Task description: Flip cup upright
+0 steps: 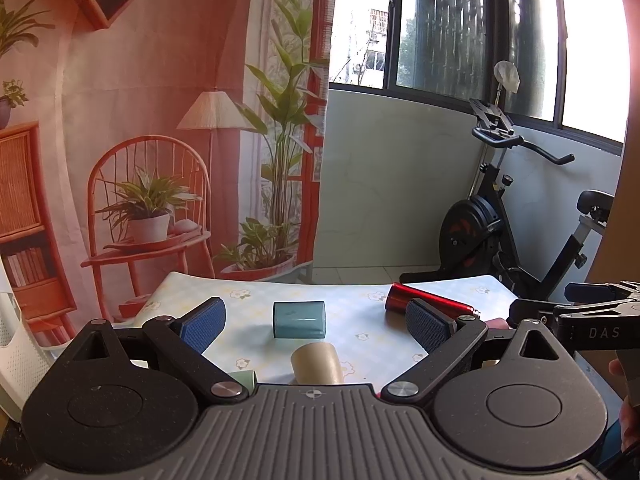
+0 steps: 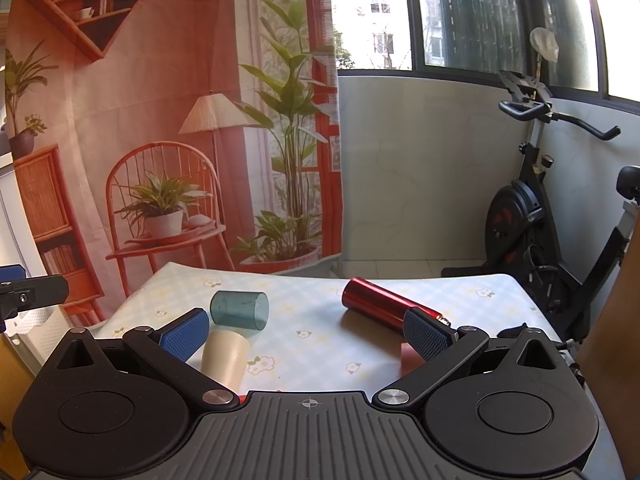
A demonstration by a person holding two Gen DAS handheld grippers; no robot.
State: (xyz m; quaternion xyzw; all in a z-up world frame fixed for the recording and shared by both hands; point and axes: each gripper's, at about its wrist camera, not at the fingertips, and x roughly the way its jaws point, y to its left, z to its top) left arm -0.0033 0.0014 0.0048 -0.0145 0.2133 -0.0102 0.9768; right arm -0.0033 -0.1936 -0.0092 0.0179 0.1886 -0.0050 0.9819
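Observation:
A translucent teal cup [image 1: 299,319] lies on its side on the floral tablecloth [image 1: 360,308]; it also shows in the right wrist view [image 2: 239,309]. A beige cup [image 1: 317,363] lies on its side nearer me, also in the right wrist view [image 2: 224,357]. A red metal cylinder [image 1: 424,300] lies at the right, also in the right wrist view [image 2: 380,306]. My left gripper [image 1: 316,326] is open and empty, above the near table edge, with the teal cup between its blue pads. My right gripper [image 2: 306,334] is open and empty, right of the beige cup.
A pale green object [image 1: 242,378] peeks out at the left gripper's base. A small red item [image 2: 408,354] lies by the right finger. An exercise bike [image 2: 552,216] stands right of the table. A printed backdrop [image 1: 160,120] hangs behind.

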